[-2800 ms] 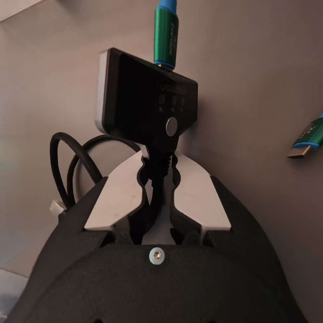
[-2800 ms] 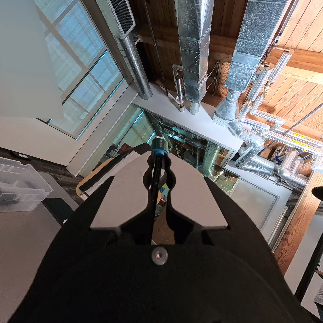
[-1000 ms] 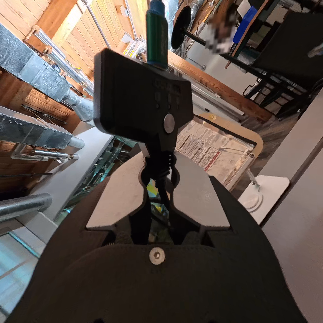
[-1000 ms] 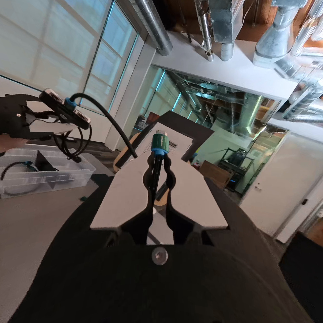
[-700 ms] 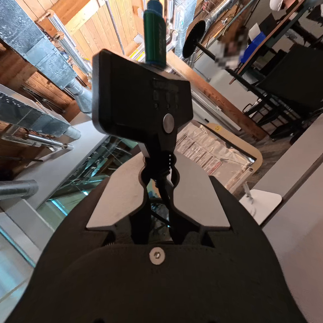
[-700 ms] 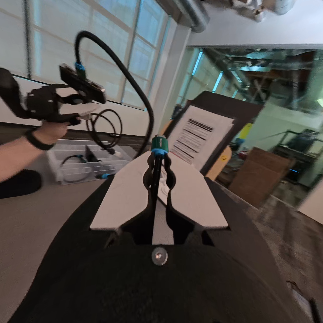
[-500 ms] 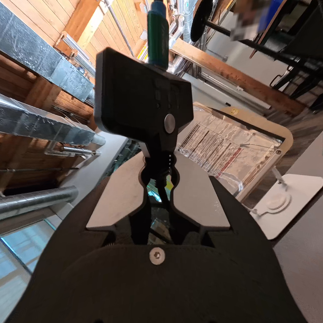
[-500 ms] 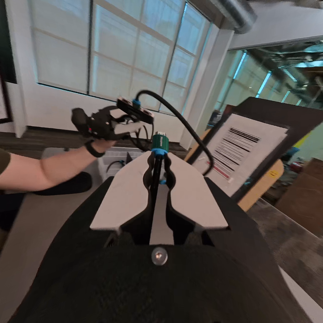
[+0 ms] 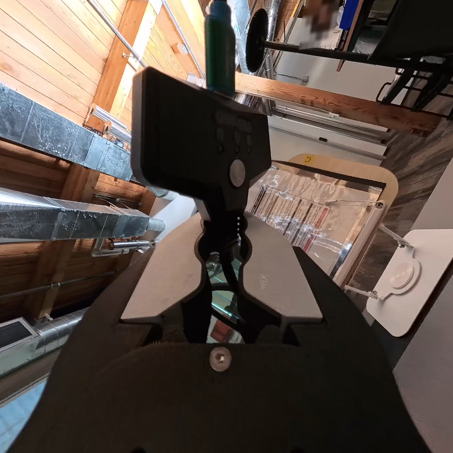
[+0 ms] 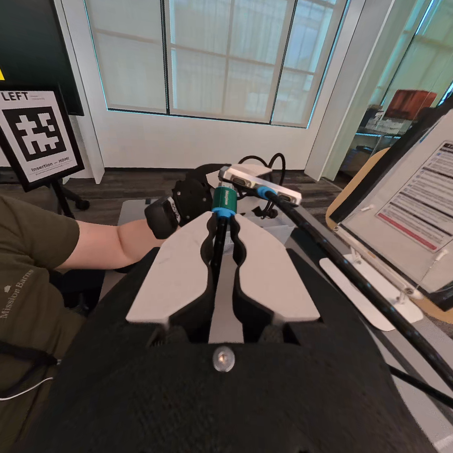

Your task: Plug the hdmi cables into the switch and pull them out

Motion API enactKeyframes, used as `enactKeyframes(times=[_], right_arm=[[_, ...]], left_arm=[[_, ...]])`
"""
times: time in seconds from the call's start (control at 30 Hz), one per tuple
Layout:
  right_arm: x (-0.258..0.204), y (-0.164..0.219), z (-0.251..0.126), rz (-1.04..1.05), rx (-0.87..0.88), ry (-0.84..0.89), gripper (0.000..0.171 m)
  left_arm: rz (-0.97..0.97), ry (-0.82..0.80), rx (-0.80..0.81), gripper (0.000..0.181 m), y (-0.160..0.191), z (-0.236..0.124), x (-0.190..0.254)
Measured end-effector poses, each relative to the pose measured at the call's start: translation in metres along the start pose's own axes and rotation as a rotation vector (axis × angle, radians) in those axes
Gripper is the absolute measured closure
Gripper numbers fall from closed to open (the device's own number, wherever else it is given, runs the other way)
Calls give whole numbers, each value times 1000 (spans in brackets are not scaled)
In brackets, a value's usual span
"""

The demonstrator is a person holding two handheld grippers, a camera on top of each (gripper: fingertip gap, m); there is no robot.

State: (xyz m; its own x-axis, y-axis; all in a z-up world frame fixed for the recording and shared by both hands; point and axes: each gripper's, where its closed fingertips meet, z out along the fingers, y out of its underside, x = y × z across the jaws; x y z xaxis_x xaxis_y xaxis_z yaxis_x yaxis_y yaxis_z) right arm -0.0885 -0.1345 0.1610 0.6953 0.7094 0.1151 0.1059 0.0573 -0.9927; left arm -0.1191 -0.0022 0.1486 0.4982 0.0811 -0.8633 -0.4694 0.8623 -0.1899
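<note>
My left gripper is shut on the short cable stub of the black HDMI switch and holds it up in the air. A green plug sits in the switch's far edge. In the right wrist view the switch shows its silver port side, with a blue-collared plug in the middle port and its black cable running to the lower right. My right gripper is shut on the cable just behind a second green plug. Its metal tip is right by the switch's left end port; contact is unclear.
A person's arm holds the left gripper's black body. A framed marker sign stands at the left. A laminated sheet on a stand with a white base plate stands at the right on the grey table.
My right gripper has swung down and in with its green plug, from far off to right at the switch's port side. My left gripper still holds the switch, only turned a little.
</note>
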Motion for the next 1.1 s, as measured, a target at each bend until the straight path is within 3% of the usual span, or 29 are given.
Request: enactKeyframes(times=[0.33,0.7,1.1], right_arm=[[9,16,8,-32,-101,76,160],[5,24,5,44,-148,21,160],[9,51,-4,87,-310,10,160]], left_arm=[[51,5,43,160,-15,-3,10],[125,-24,52,160,-20,-5,12],[246,1,85,159,-26,-8,31]])
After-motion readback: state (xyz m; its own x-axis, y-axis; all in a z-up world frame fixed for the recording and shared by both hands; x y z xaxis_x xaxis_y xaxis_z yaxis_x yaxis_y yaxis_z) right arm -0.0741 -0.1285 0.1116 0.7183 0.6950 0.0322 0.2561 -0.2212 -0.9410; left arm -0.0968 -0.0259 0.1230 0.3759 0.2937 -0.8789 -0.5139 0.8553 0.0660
